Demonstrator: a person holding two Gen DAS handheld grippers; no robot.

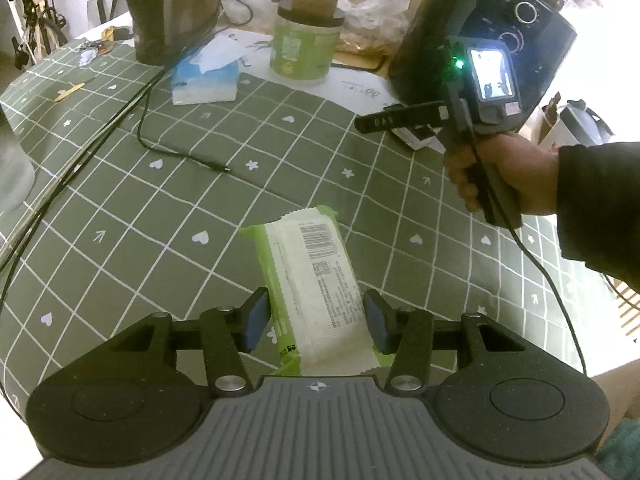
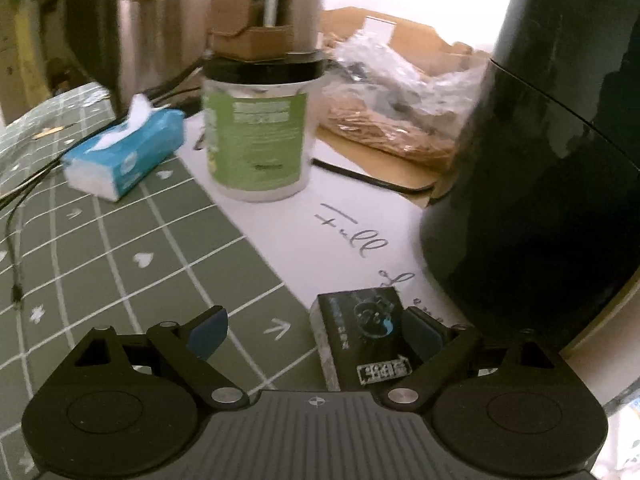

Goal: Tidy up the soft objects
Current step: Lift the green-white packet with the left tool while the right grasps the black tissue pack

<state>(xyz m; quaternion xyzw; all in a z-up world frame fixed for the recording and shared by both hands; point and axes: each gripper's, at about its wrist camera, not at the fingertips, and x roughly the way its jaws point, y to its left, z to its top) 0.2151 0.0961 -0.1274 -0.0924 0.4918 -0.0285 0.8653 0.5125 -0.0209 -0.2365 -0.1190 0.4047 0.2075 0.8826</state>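
Two handheld grippers work over a worktop (image 1: pixel 120 208) covered by a green cloth with a white grid, hearts and flowers.

From the left wrist camera, the left gripper (image 1: pixel 316 316) fills the bottom of the frame. Its jaws pinch a soft white and green wipes packet (image 1: pixel 316 276), barcode side up, which runs lengthwise from the bottom centre up to mid-frame, above the cloth. At right, a person's hand (image 1: pixel 500 176) in a dark sleeve grips the handle of the right gripper (image 1: pixel 384 120), whose small screen glows beside a green light.

From the right wrist camera, the right gripper (image 2: pixel 316 336) has its jaws spread wide. A small black box (image 2: pixel 360 336) with blue print lies on the worktop between them, near the right finger; whether that finger touches it cannot be told.

Containers stand along the upper part of both views. A jar (image 2: pixel 256 132) with a green label and a black lid stands upper centre; its contents are hidden. A small brown cardboard box (image 2: pixel 252 28) sits on the lid, with a pale cylinder showing through its opening. At left of the jar, a blue tissue pack (image 2: pixel 124 160) lies on its side with a white tissue sticking out of its slot. At upper left stands a steel kettle (image 1: pixel 172 4). At right stands a large dark appliance (image 2: pixel 540 160) with round dials. Behind the jar lies a clear plastic bag (image 2: pixel 400 92), with brown strands of something beside it.
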